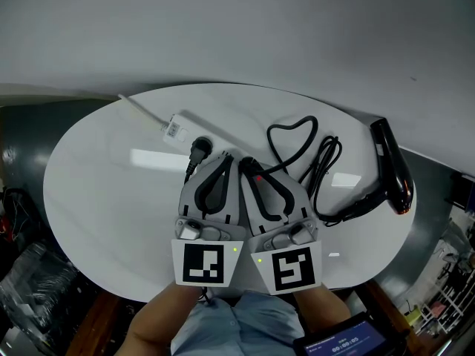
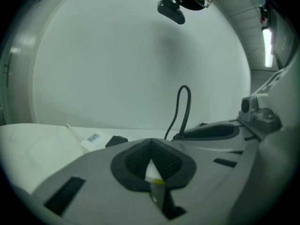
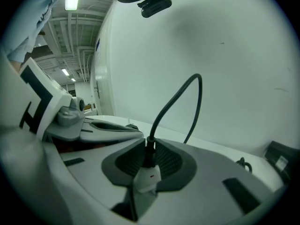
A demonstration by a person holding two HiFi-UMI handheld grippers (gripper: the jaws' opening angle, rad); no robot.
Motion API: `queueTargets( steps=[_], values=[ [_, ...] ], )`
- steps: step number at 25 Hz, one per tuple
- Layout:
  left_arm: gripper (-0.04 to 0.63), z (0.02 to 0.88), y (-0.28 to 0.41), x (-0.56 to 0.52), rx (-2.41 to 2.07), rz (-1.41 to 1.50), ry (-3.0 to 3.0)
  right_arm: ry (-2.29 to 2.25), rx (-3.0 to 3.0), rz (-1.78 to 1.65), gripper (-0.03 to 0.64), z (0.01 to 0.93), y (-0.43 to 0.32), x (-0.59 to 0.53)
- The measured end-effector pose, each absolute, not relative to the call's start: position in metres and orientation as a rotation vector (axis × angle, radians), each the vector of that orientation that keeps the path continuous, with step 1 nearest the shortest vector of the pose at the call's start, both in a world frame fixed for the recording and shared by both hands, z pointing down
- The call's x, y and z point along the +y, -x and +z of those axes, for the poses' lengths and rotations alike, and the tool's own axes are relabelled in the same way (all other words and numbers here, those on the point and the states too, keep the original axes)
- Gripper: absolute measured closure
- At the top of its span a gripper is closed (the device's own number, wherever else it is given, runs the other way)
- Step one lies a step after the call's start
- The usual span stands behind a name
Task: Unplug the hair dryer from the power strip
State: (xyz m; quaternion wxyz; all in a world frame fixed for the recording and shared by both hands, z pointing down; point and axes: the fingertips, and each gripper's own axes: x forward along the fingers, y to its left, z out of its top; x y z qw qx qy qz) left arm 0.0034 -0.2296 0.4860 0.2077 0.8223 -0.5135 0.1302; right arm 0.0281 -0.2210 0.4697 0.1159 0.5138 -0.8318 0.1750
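A white power strip [image 1: 180, 127] lies on the round white table [image 1: 104, 199], its white lead running off to the upper left. One black plug [image 1: 200, 148] sits in it just ahead of my left gripper [image 1: 224, 157], which is shut on the strip's near end [image 2: 153, 172]. Right beside it, my right gripper [image 1: 249, 166] is shut on the hair dryer's black plug [image 3: 149, 154], which stands in the white strip [image 3: 148, 179]. The plug's black cord [image 1: 295, 136] loops across the table to the black hair dryer [image 1: 393, 170] at the right edge.
A bundled length of cord [image 1: 325, 167] lies between the grippers and the dryer. The table's rim curves close on every side, with dark floor and clutter [image 1: 30, 280] at lower left, a rack [image 1: 451, 291] at lower right and a lit screen [image 1: 345, 340] near the person's body.
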Motion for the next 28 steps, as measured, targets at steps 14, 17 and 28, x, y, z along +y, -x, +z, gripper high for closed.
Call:
queueTargets(
  steps=[14,17,28],
  values=[
    [0.597,0.5,-0.004,-0.232,-1.415,0.427,-2.272,-1.528,-2.471,0.519,0.563,0.443,-0.04,-0.218],
    [0.597,0.496,-0.006,-0.231,-1.423,0.412,-2.271,-1.553,-2.499,0.458,0.561,0.422,-0.05,-0.219],
    [0.597,0.442,-0.022,-0.209,-1.407,0.328,-2.369,-1.572,-2.448,0.475,0.449,0.419,-0.066,-0.188]
  ],
)
